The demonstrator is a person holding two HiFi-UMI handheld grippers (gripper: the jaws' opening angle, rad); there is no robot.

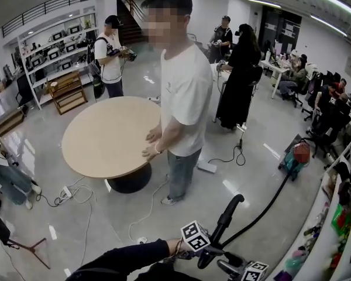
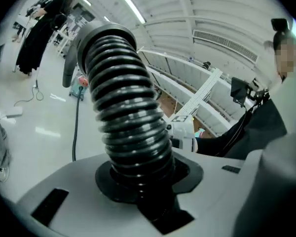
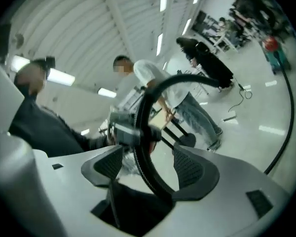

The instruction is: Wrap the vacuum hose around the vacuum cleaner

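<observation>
The black ribbed vacuum hose (image 2: pixel 128 107) stands clamped in the closed jaws of the left hand-held gripper (image 2: pixel 143 179), passes ungripped between the wide-apart jaws of the right hand-held gripper (image 3: pixel 150 168), and trails across the floor (image 1: pixel 263 157) to the distant vacuum cleaner (image 1: pixel 296 157).

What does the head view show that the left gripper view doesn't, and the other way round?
Only the head view shows the round table. Only the left gripper view shows the ribs of the vacuum hose up close, squeezed in the left claw. Both show the vacuum cleaner standing on the floor with the hose leading away from it, and the person in black standing farther back.
</observation>
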